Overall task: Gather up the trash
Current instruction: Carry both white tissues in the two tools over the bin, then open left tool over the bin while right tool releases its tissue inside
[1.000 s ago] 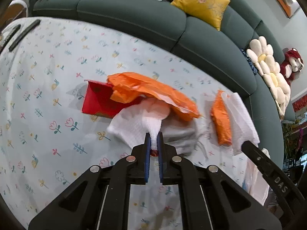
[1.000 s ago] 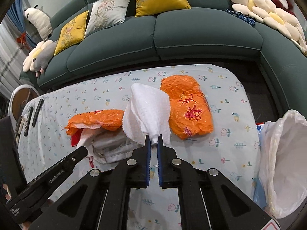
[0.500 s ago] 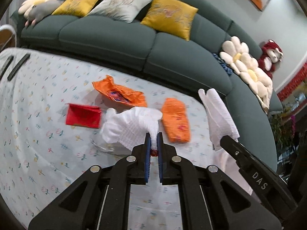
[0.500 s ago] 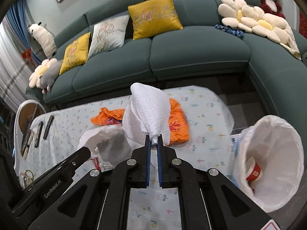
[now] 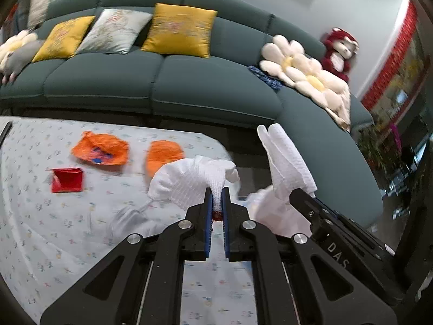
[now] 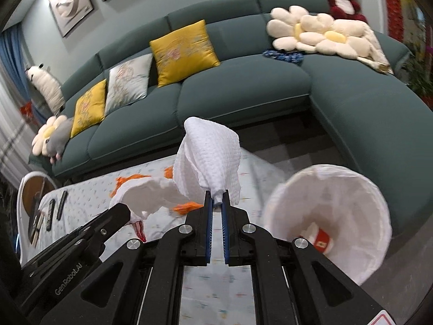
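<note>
- The left gripper is clenched on a crumpled white paper towel; a bit of red shows between its blue pads, and the wad bulges out to the left above the table.
- The right gripper is clamped on a second white paper towel, which stands up from the fingertips like a cone.
- In the left wrist view, the right gripper and its towel appear at the right; in the right wrist view, the left gripper's towel shows at the lower left.
- Both towels are held up off the table, which is covered with a pale flowered cloth.
- On the table lie two orange plastic wrappers and a red paper packet, well apart from the grippers.
- A bin lined with a white bag stands on the floor just right of the table, below and right of the right gripper; a red and white cup lies inside.
- A dark green sofa curves behind, with yellow cushions and flower-shaped pillows.
</note>
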The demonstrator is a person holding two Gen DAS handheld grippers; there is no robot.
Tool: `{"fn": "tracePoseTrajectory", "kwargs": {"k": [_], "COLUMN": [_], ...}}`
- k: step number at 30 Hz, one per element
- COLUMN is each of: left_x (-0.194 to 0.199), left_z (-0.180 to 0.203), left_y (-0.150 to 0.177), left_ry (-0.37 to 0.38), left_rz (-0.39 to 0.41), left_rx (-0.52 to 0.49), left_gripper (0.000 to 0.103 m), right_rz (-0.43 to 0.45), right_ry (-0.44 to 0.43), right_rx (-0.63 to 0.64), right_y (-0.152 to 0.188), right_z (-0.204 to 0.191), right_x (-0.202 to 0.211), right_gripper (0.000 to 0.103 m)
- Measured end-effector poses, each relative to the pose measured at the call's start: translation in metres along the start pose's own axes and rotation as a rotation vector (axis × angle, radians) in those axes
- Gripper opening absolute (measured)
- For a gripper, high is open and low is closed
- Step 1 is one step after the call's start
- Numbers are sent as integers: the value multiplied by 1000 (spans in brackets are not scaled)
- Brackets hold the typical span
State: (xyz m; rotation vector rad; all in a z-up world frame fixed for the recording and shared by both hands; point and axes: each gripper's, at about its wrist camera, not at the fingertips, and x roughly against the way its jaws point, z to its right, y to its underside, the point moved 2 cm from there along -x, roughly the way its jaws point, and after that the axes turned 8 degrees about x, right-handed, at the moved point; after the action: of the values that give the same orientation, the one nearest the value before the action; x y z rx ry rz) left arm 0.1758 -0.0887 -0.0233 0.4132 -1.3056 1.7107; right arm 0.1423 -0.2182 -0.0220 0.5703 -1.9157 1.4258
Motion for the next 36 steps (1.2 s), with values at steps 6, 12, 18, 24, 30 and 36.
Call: {"fn": "tracePoseTrajectory", "kwargs": {"k": [6, 12, 18, 24, 30, 36], "left_x": [-11, -22, -38, -52, -60, -61], "left_z": [49, 89, 119, 131, 134, 127], "left_y": [16, 30, 44, 52, 54, 52], "left_ry": [36, 76, 99, 109, 108, 76], "left_rz": [-26, -51, -85, -115, -136, -127], "left_rx": [-73, -135, -182, -198, -179, -167], "left_gripper": [6, 6, 6, 6, 17, 33], "right_rz": [8, 5, -3, -16, -28, -19], "right_ry": [47, 90, 118, 133, 138, 142], "right_rx": [-61, -121, -163, -196, -206, -204], "right_y": [12, 23, 31, 39, 42, 43], "right_z": [53, 99, 130, 151, 157, 153], "right_x": [14, 20, 22, 17, 11, 11], "right_gripper": [6, 6, 6, 6, 15, 30]}}
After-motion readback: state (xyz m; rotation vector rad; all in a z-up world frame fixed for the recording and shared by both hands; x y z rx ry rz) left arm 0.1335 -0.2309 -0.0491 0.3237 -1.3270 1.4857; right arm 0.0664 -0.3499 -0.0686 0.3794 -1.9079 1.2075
